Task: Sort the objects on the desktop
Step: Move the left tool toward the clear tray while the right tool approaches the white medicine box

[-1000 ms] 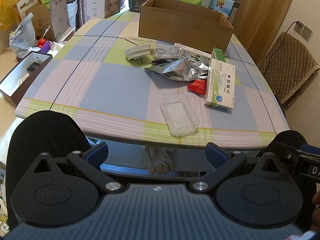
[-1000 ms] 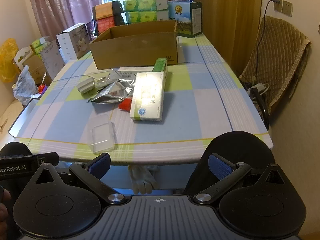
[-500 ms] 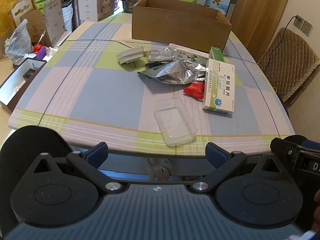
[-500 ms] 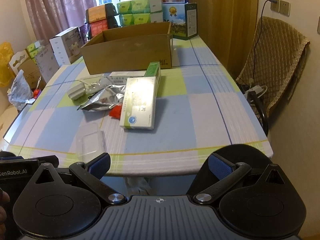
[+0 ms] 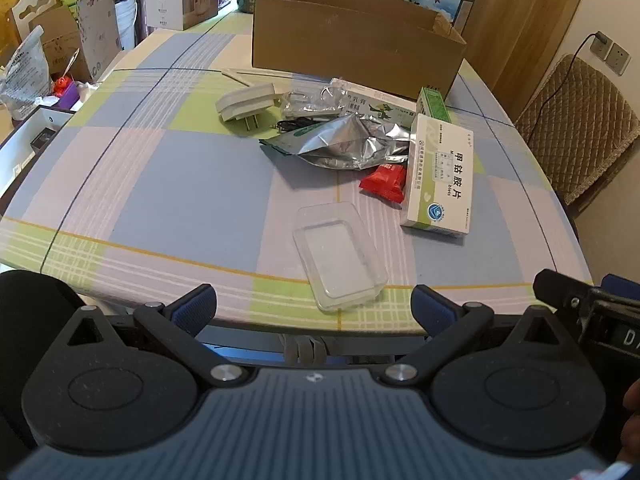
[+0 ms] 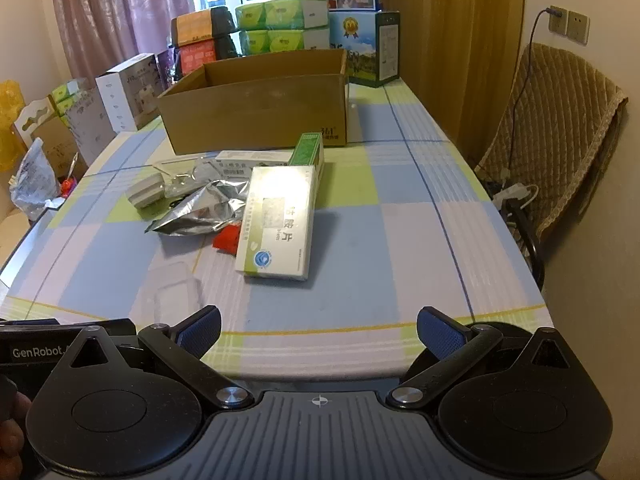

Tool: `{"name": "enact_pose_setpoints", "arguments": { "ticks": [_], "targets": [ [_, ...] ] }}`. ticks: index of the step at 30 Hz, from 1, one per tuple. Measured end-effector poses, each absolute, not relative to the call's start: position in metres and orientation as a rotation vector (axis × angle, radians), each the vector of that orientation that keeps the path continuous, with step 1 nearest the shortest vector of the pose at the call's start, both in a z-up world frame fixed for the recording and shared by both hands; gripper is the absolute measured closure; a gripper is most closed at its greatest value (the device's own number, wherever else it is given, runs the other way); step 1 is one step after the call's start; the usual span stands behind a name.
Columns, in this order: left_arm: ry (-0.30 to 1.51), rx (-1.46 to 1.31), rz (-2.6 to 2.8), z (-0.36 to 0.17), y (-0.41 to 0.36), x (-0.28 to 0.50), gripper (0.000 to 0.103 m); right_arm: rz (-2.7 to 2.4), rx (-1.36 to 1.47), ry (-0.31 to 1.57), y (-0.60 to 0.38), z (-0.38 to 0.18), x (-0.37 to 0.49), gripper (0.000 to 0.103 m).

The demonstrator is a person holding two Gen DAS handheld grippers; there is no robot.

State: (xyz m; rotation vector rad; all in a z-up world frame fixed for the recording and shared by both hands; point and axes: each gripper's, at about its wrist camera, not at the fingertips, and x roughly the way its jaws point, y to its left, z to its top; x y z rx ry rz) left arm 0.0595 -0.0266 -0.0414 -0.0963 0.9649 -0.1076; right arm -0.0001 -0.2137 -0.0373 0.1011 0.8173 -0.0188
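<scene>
A pile of small items lies mid-table: a white and green medicine box (image 5: 440,178) (image 6: 280,224), a silver foil pouch (image 5: 344,142) (image 6: 204,210), a red packet (image 5: 384,182) (image 6: 227,238), a white plug adapter (image 5: 248,102) (image 6: 145,192), a narrow green box (image 5: 434,106) (image 6: 308,150) and a clear plastic tray (image 5: 340,254) (image 6: 176,292) near the front edge. An open cardboard box (image 5: 352,36) (image 6: 260,104) stands behind them. My left gripper (image 5: 314,306) and right gripper (image 6: 318,330) hover open at the table's near edge, holding nothing.
The checked tablecloth (image 5: 168,184) (image 6: 420,232) covers the table. Stacked boxes and tissue packs (image 6: 280,16) line the far end. A quilted chair (image 6: 560,128) stands at the right, and cartons and bags (image 5: 52,52) crowd the floor at the left.
Both grippers have moved forward toward the table; the objects now appear closer and larger. Both stay open.
</scene>
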Motion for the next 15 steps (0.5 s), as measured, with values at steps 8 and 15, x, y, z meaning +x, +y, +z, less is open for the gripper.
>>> {"name": "enact_pose_setpoints", "arguments": {
  "ticks": [8,15],
  "targets": [
    [0.983,-0.073,-0.114,-0.054,-0.031,0.069,0.001,-0.015,0.102,0.829,-0.215,-0.044,0.012,0.002],
    [0.997,-0.06,-0.129,-0.066,-0.038,0.079,0.002,-0.014,0.097,0.826,-0.217,-0.049,0.025,0.002]
  ]
}}
